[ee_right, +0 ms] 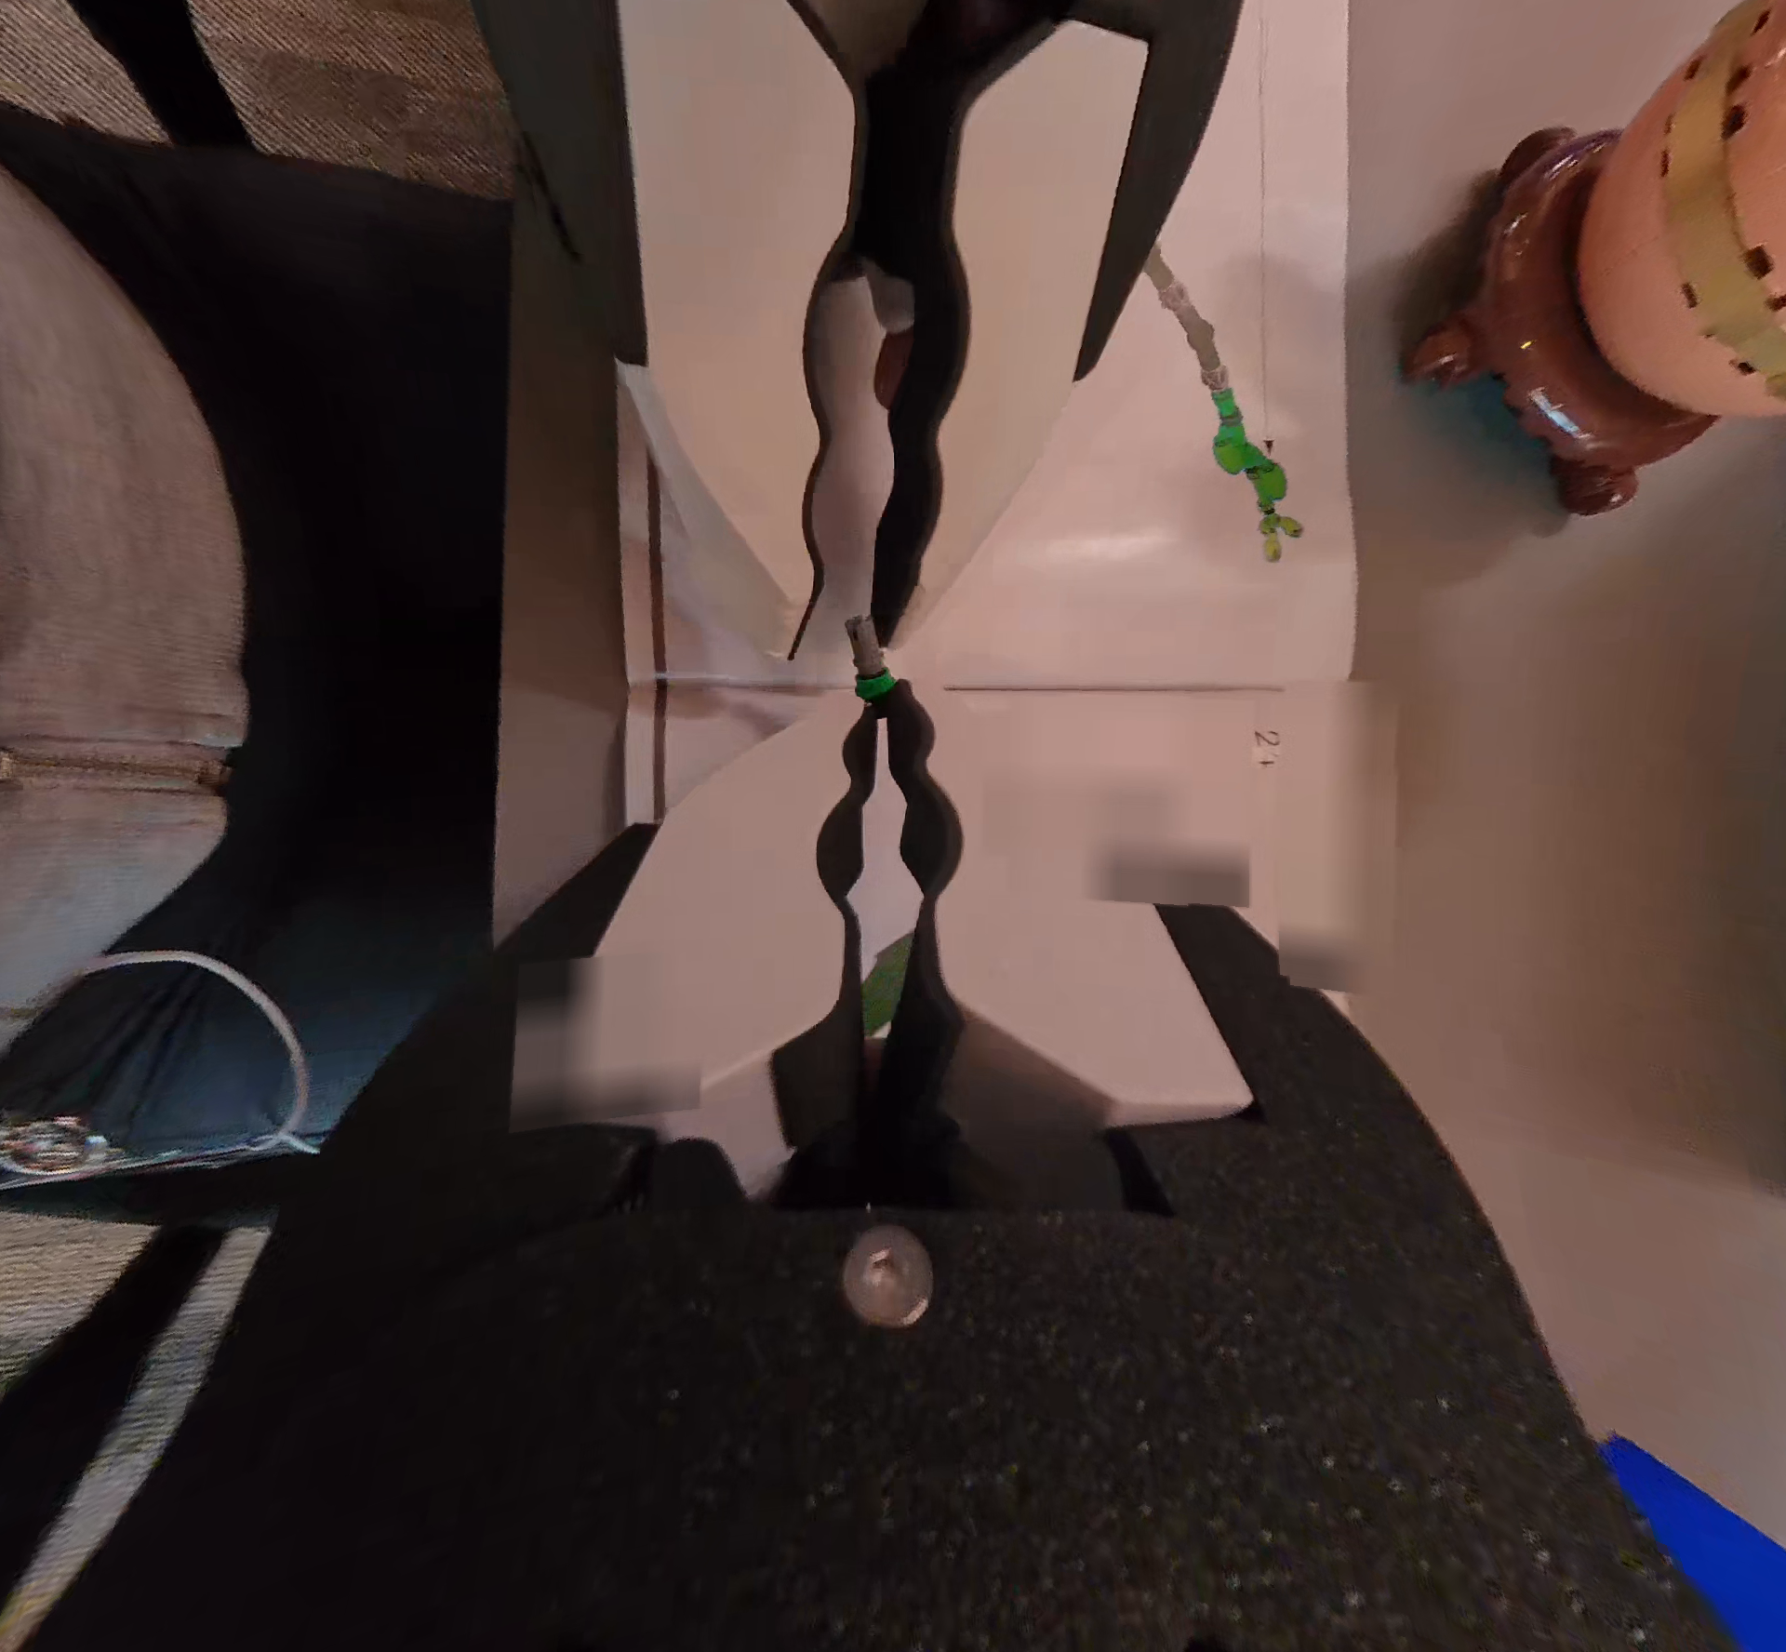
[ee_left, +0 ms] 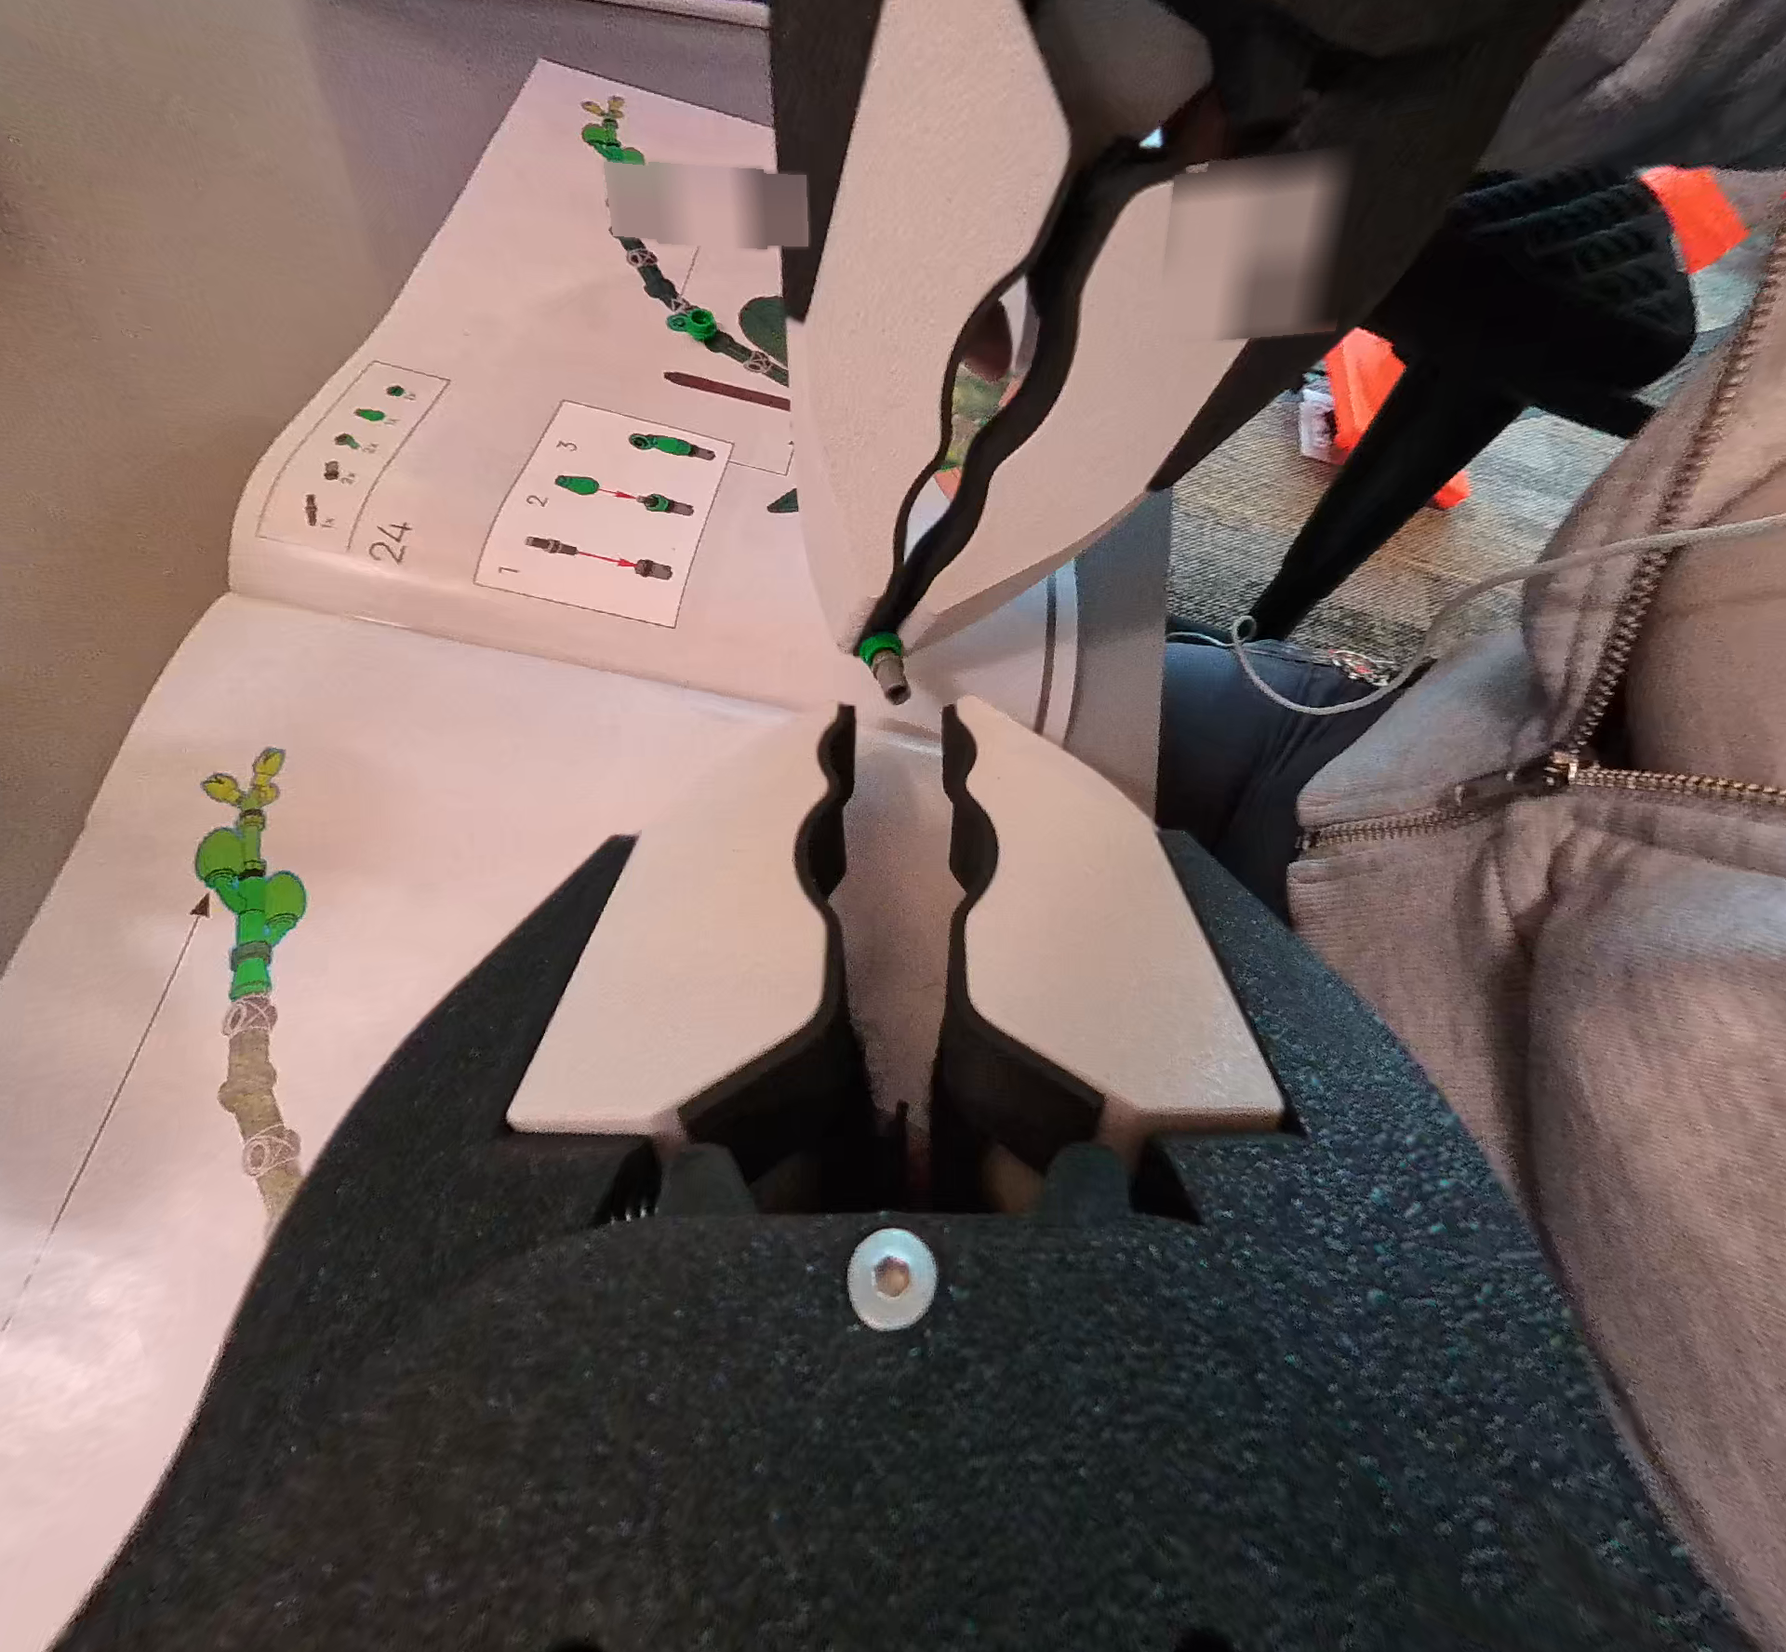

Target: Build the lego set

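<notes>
At the left of the left wrist view an open instruction booklet (ee_left: 406, 736) lies on the grey table (ee_left: 116, 253); at centre the left gripper (ee_left: 899, 716) stands narrowly parted with nothing between its pads; just above it the right gripper (ee_left: 884, 634) is clamped on a small grey pin with a green collar (ee_left: 887, 660); at right, a grey zipped jacket (ee_left: 1546, 881); in the right wrist view's upper right, a brown-footed pot (ee_right: 1595, 320).

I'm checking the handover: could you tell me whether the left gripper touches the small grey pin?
Apart: the left wrist view shows its open fingertips short of the pin.
</notes>
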